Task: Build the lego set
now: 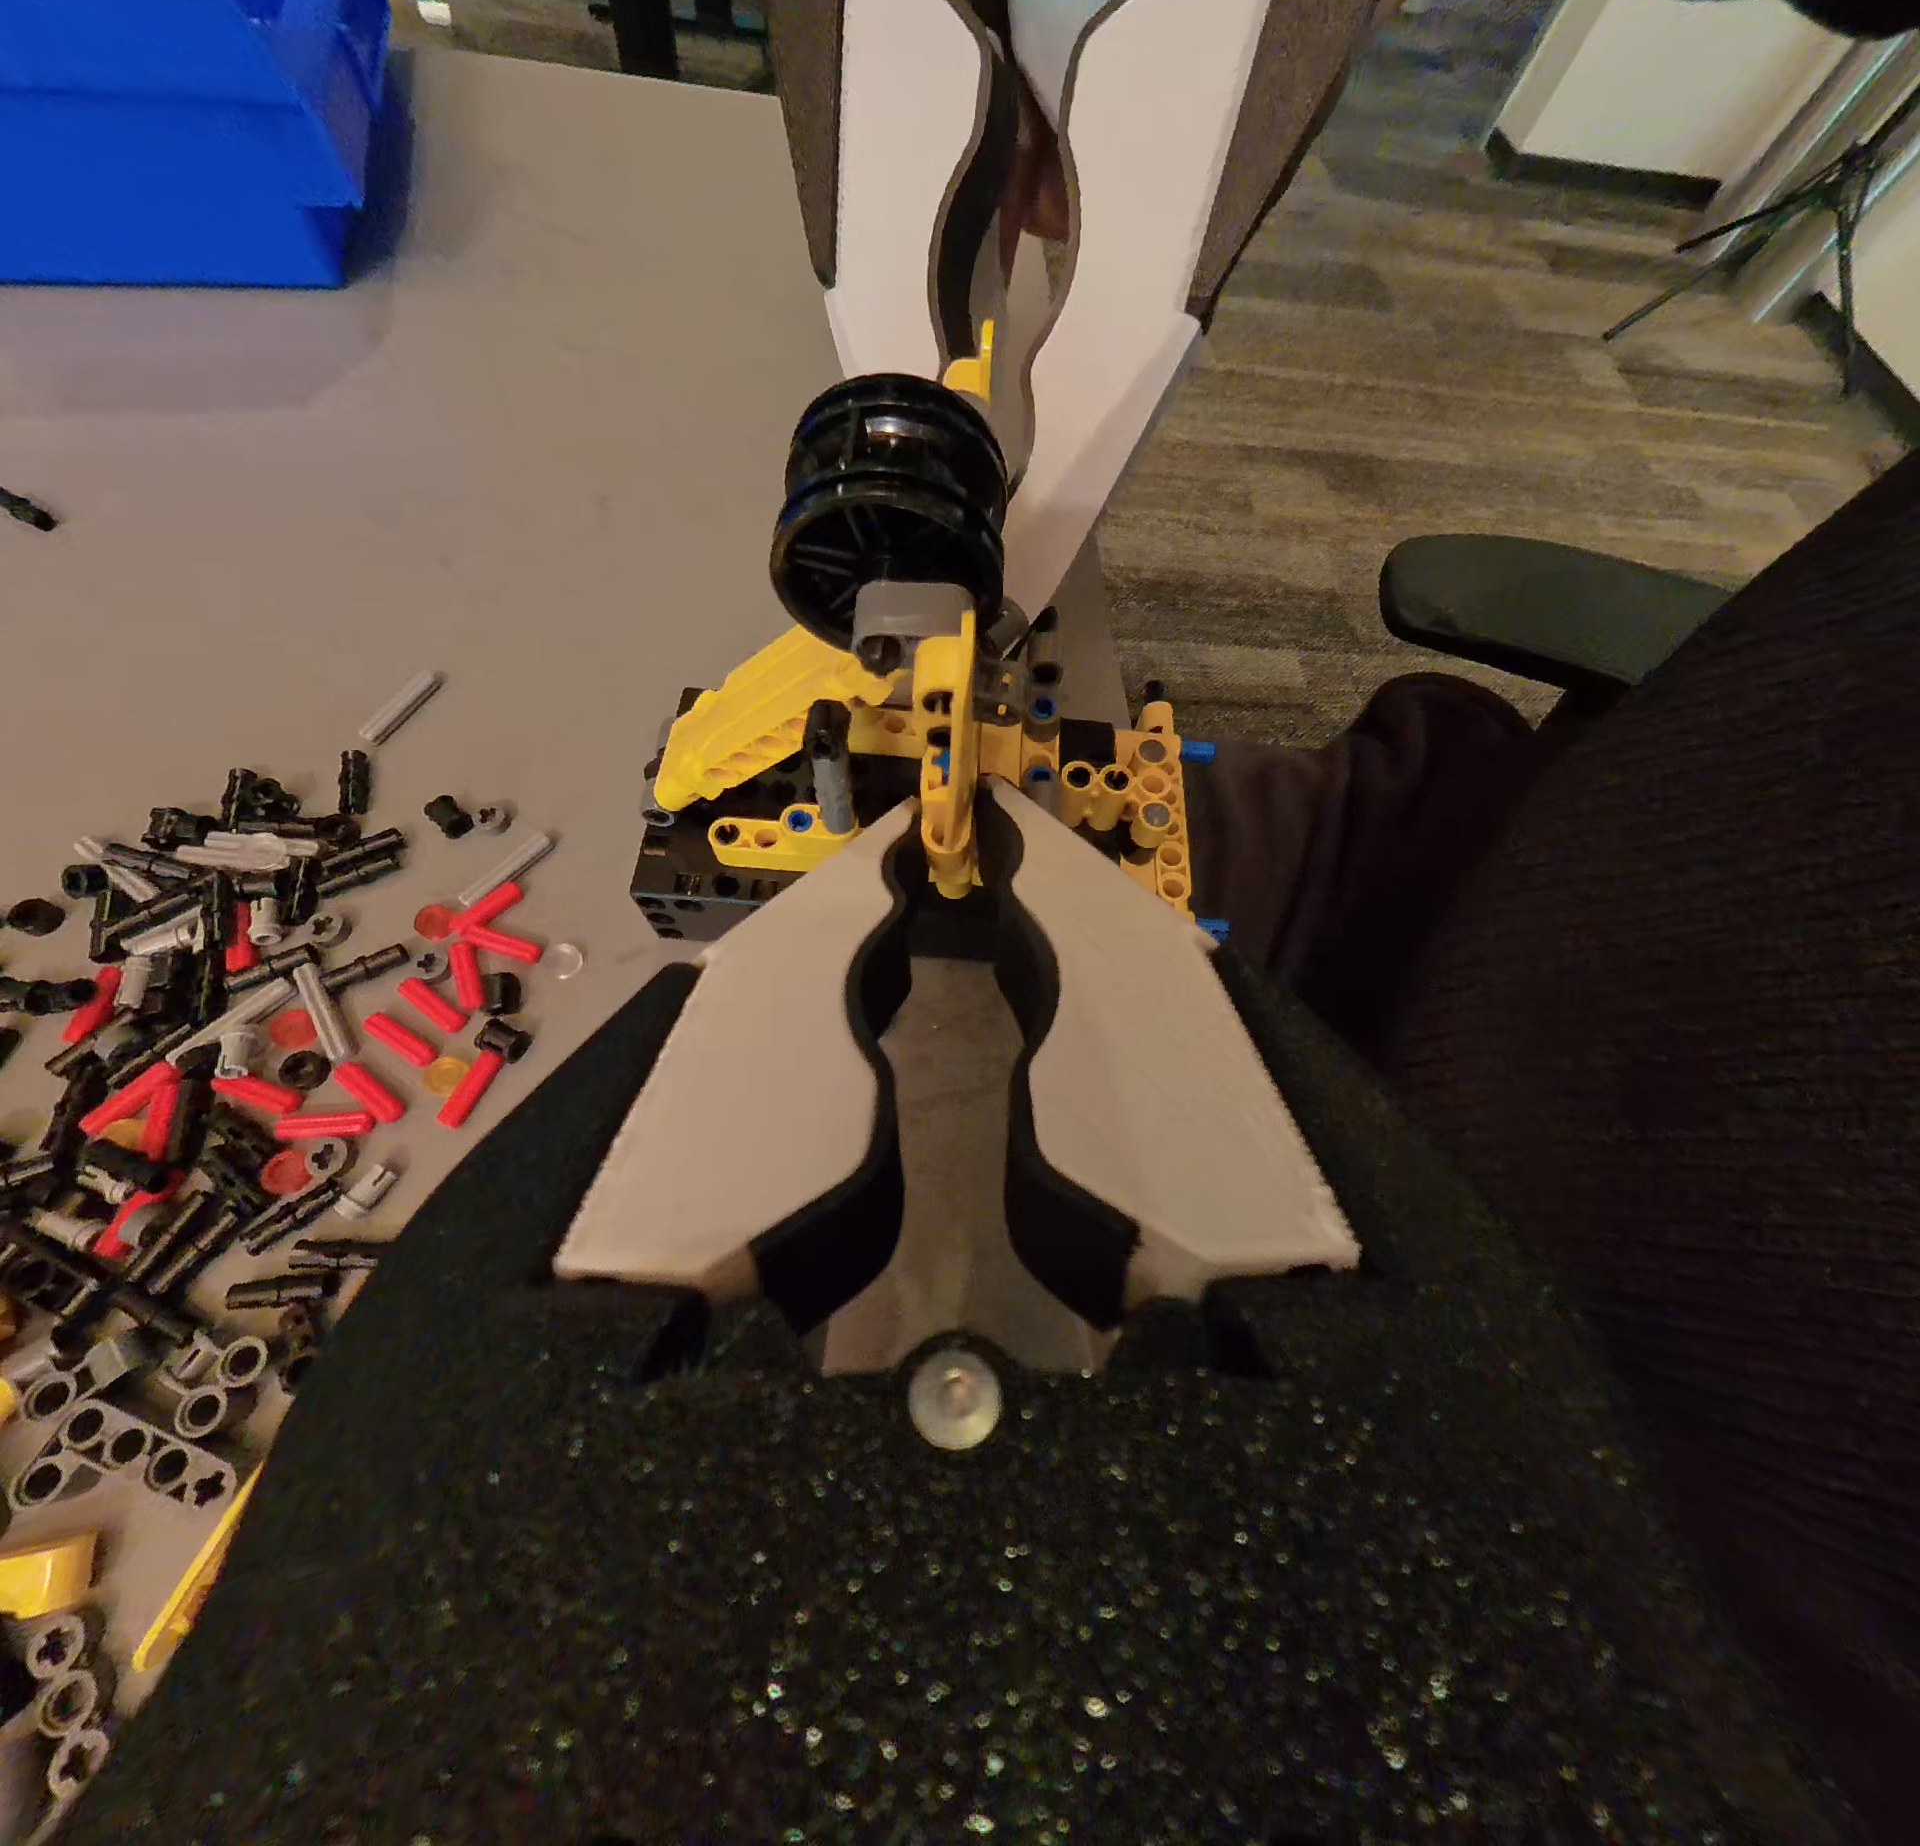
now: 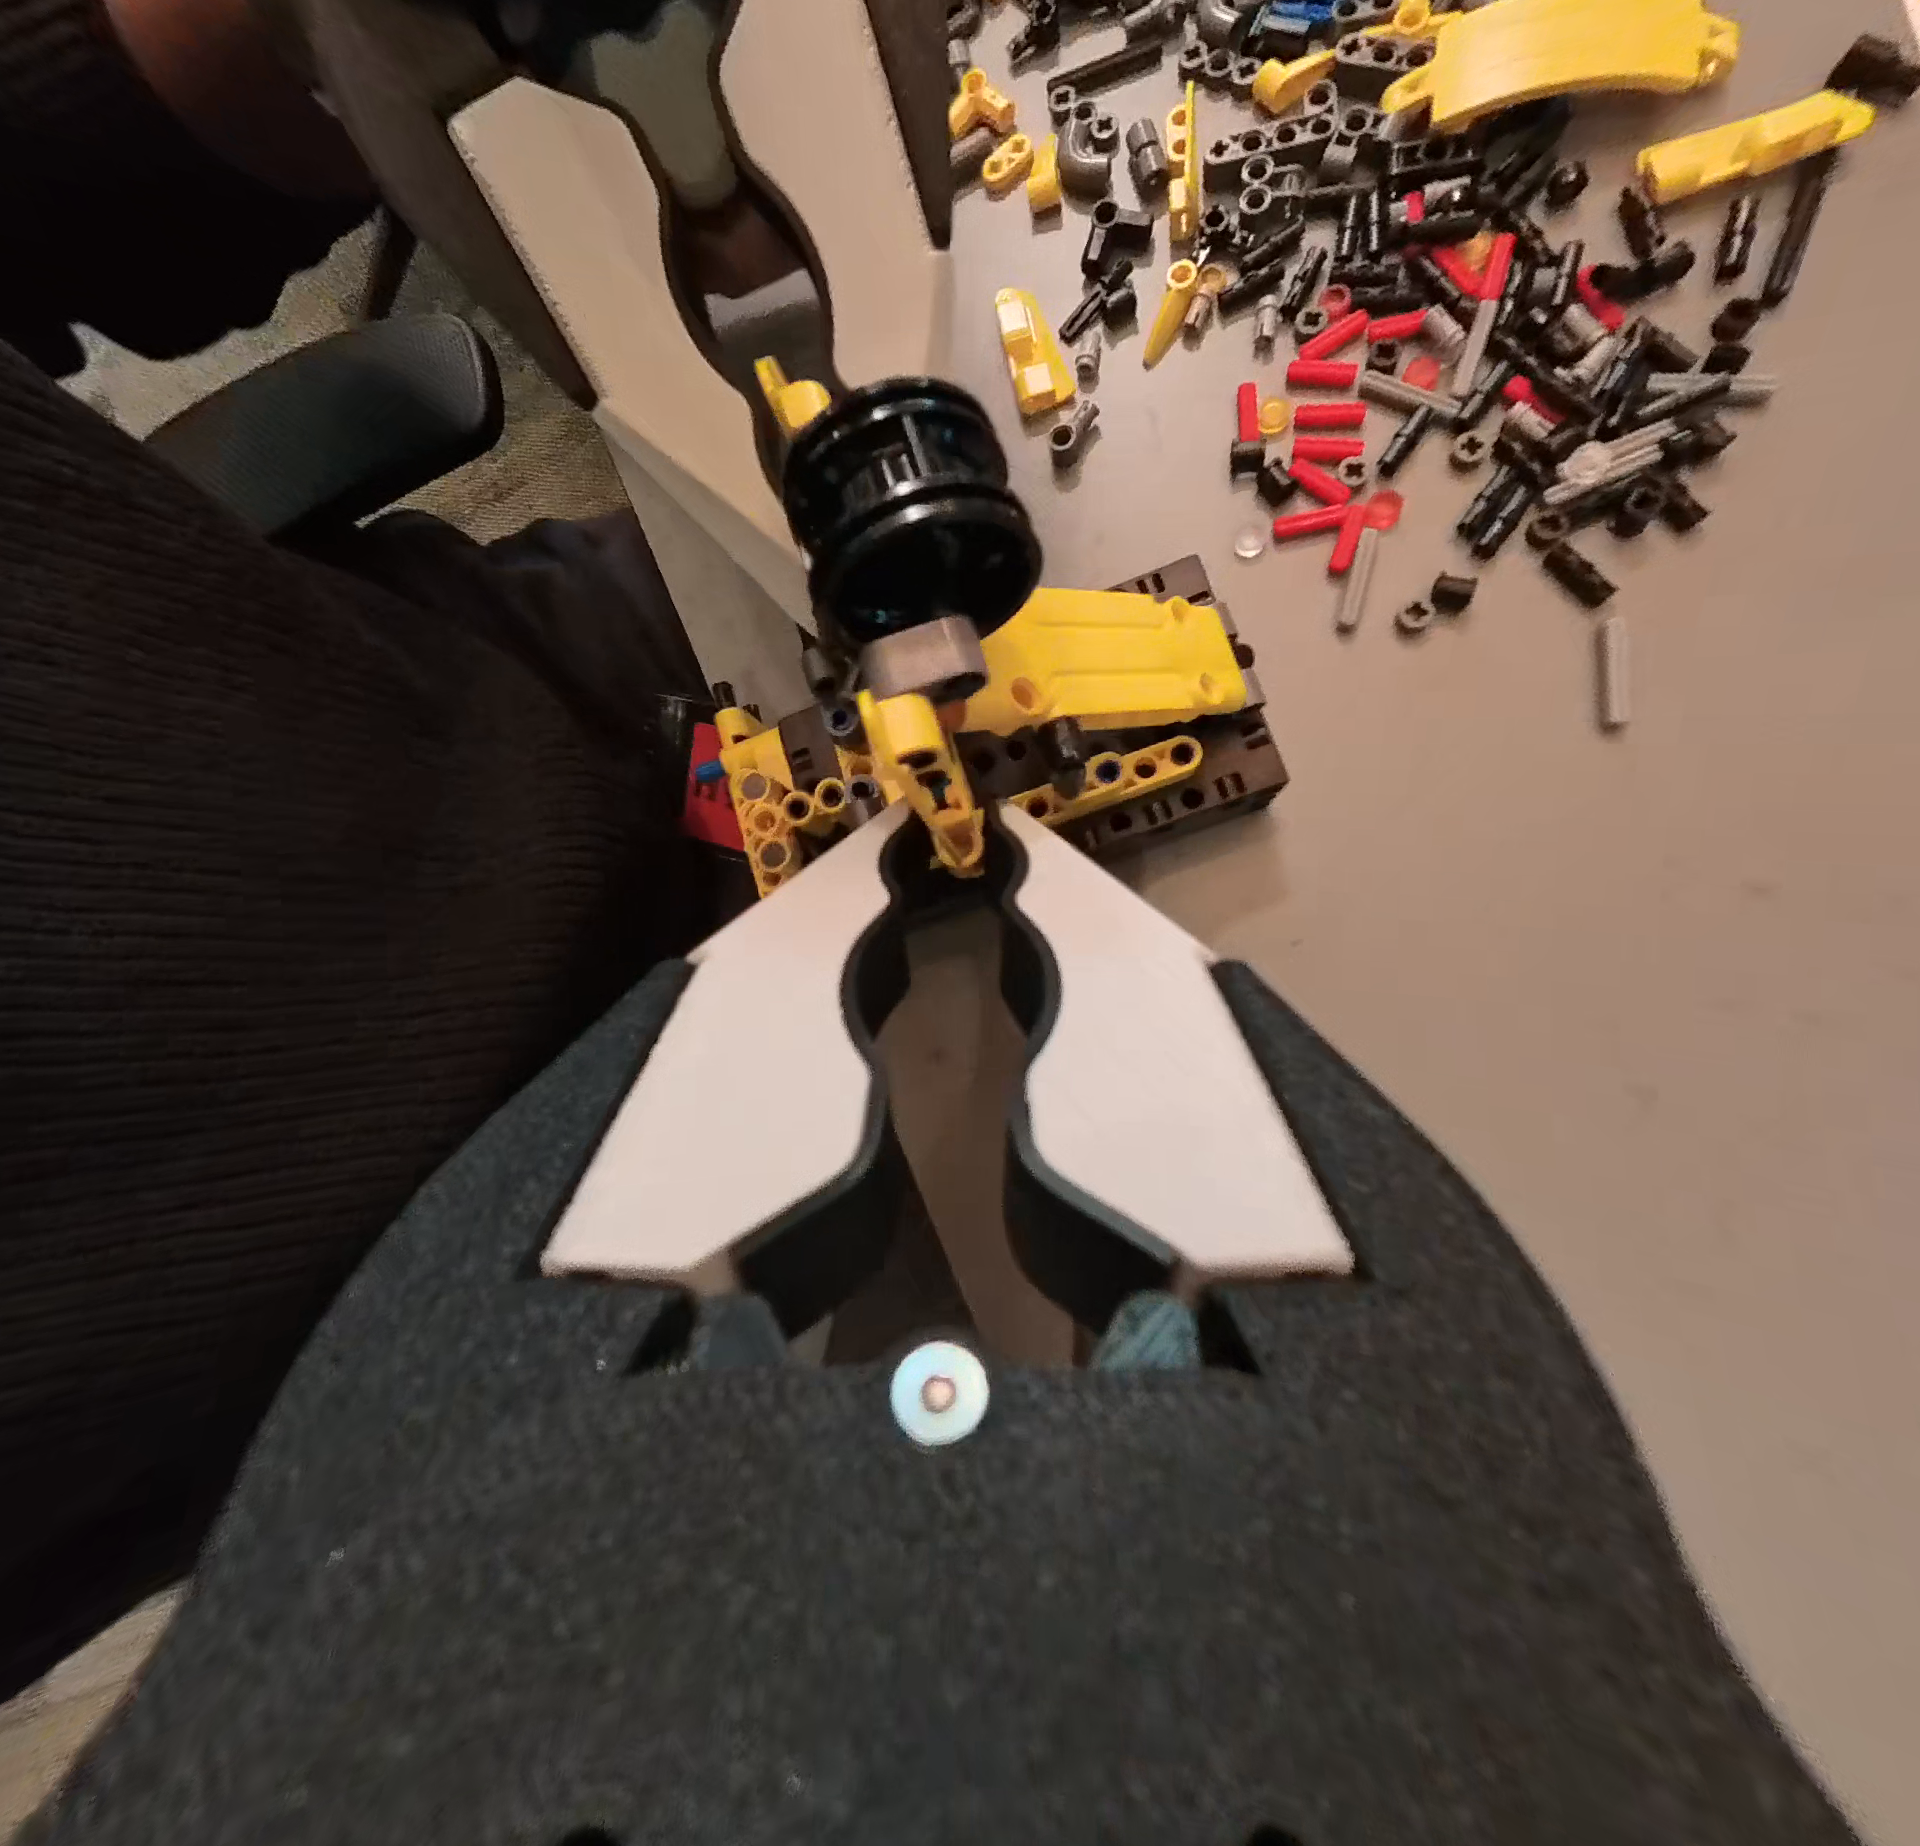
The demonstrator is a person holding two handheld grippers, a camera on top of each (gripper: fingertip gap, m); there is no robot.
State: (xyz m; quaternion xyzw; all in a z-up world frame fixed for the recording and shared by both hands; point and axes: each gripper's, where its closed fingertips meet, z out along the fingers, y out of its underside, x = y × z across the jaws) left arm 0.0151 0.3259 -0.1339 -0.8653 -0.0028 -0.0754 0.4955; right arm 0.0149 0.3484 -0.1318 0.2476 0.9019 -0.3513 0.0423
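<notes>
We are holding a small toy-brick sub-assembly (image 1: 940, 653) in the air between our two grippers, which are facing each other. The left gripper (image 1: 948, 861) is pinching the near end of its thin yellow beam (image 1: 948, 757), jaws pressed almost together on it; the right gripper (image 2: 951, 840) is clamping the opposite end the same way, and it is showing at the top of the left wrist view. Mid-span between the two sets of jaws, a black wheel hub (image 1: 894, 508) is sitting on a grey connector (image 1: 904, 620). Below the jaws, a larger yellow-and-black brick model (image 2: 1122, 726) is resting near the edge of the grey table (image 1: 582, 362), with loose red, black and grey pins (image 2: 1475, 373) scattered beyond it. We are judging the piece as light, rigid and smooth plastic (its push-fit joints could likely pop apart if twisted), so gripping the flat beam ends rather than the round hub seems the safest hold.
</notes>
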